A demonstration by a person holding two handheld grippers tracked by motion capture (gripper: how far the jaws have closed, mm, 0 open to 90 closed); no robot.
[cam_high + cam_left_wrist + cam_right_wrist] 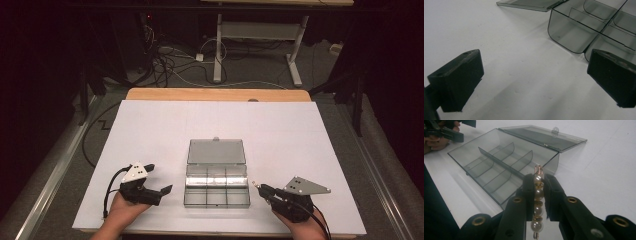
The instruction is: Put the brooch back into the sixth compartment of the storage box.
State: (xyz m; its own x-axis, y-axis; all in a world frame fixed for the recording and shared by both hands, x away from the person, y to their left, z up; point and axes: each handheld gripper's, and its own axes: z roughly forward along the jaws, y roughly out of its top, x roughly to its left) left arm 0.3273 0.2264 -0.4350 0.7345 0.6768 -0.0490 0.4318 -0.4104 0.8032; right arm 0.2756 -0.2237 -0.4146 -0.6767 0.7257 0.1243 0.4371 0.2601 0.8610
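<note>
Both grippers flank an open, smoke-tinted compartment box (216, 186) near the front edge of a white-covered table (310, 150). At the right, the right gripper (539, 182) has its black jaws pressed together on a short string of pearl beads (537, 205) with gold spacers, whose copper-coloured clasp end pokes out past the jaw tips towards the box's near wall. At the left, the left gripper (534, 77) rests low over the bare table with its jaws spread wide and nothing between them, just beside the box's corner.

The box sits with its hinged lid (216, 151) folded flat behind it and its six compartments apparently empty; the beads hang short of the rim, not yet over any compartment.

Several things could spoil the drop, judging by how matters stand. The beads are round and smooth, and only a few are pinched, so the string might slide or swing free if the grip slackens before it is above a compartment, landing on the table instead. A low approach could knock the clasp against the thin wall and shove the light box, since the open left gripper is not bracing it. A release over a divider might leave the string draped across two compartments.
</note>
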